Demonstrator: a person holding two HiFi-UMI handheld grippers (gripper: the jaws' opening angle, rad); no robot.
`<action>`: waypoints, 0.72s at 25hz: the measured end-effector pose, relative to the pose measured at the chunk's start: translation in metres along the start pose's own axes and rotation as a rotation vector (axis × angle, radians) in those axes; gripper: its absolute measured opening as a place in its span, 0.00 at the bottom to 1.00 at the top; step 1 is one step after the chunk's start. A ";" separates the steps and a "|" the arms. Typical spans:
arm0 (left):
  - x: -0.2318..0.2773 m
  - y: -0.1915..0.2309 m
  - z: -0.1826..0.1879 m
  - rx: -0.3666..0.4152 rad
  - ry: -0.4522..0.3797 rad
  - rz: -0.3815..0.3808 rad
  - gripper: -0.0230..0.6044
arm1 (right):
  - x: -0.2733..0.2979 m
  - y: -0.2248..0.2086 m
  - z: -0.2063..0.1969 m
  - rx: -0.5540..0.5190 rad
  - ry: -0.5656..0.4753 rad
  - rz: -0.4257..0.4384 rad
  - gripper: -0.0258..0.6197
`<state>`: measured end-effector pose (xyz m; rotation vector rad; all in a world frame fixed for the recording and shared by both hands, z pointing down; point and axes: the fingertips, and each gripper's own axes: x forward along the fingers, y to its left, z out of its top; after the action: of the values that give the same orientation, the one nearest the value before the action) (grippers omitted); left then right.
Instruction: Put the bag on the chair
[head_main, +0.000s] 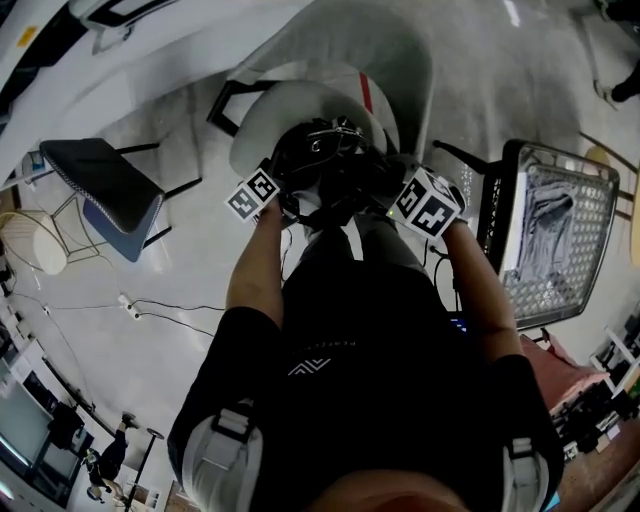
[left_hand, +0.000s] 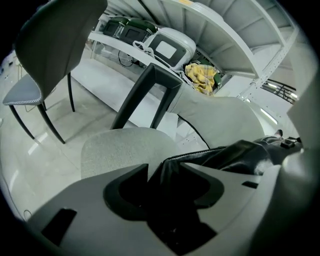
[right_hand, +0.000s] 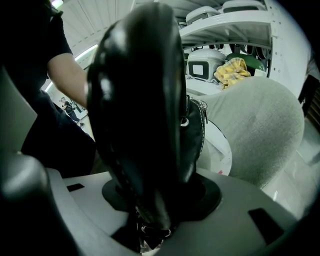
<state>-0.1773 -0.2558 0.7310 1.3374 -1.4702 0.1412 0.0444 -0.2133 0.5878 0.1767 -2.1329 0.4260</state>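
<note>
Holding black leather bag (head_main: 335, 160) over pale grey padded chair (head_main: 300, 105).
Jaws of left gripper (left_hand: 167, 187) and right gripper (right_hand: 157, 205), 2 partly closed pairs, pinch its leather; next, settle it on the seat, then release.

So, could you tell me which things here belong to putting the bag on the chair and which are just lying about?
Part of the job: black bag, held by the left gripper and right gripper; grey chair under it.

Just lying about: dark chair; wire basket; yellow cloth; white appliance on the shelf.
</note>
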 end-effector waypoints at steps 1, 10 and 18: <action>0.001 0.002 0.000 0.004 -0.003 0.009 0.35 | 0.001 0.000 0.000 -0.001 0.000 -0.003 0.34; -0.001 0.022 0.014 0.125 -0.047 0.234 0.34 | 0.013 0.001 0.003 0.010 -0.006 -0.013 0.36; -0.008 0.015 0.034 0.185 -0.076 0.285 0.07 | 0.045 0.006 0.051 -0.009 0.000 -0.055 0.42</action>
<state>-0.2114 -0.2687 0.7190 1.2833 -1.7423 0.4232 -0.0220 -0.2246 0.5969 0.2299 -2.1242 0.3838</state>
